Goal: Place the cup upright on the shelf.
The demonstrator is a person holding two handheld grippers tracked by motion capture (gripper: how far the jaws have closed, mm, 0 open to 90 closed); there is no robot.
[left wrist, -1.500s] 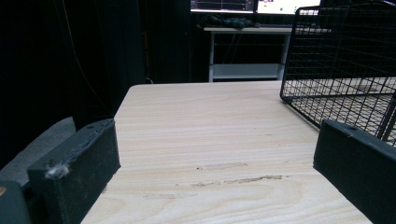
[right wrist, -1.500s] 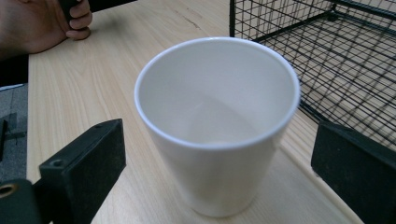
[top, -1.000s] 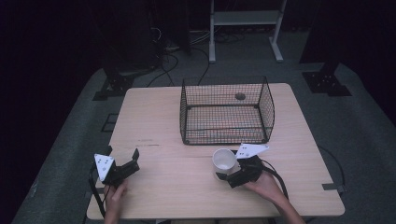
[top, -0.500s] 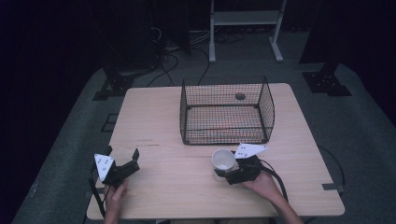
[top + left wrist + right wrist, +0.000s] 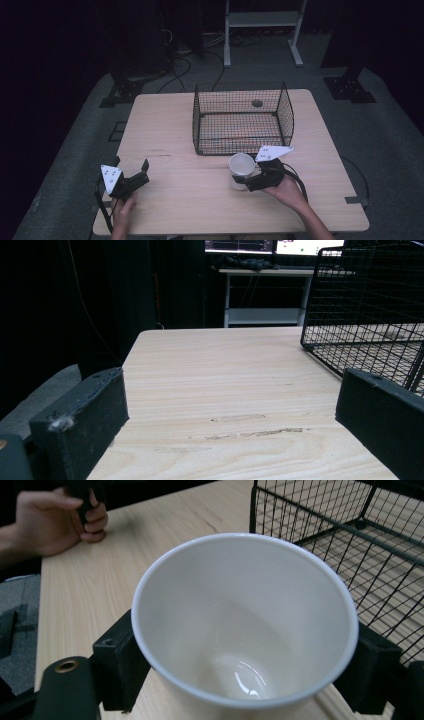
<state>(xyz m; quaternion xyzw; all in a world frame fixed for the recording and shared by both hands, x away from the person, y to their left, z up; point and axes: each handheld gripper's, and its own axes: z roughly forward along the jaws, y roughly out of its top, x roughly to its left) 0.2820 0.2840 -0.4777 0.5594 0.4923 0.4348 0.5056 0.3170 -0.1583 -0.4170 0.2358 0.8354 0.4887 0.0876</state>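
Right tool (image 5: 246, 176): clenched on white cup (image 5: 242, 168), lower center of high view, cup upright on bench (image 5: 165, 125), just below wire basket (image 5: 240, 119) | Left tool (image 5: 131, 171): released, jaws apart, nothing between, lower left of frame.

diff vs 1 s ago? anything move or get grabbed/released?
No visible change. The right gripper stays shut on the white cup, which stands in front of the wire basket. The left gripper stays open at the table's near left corner.
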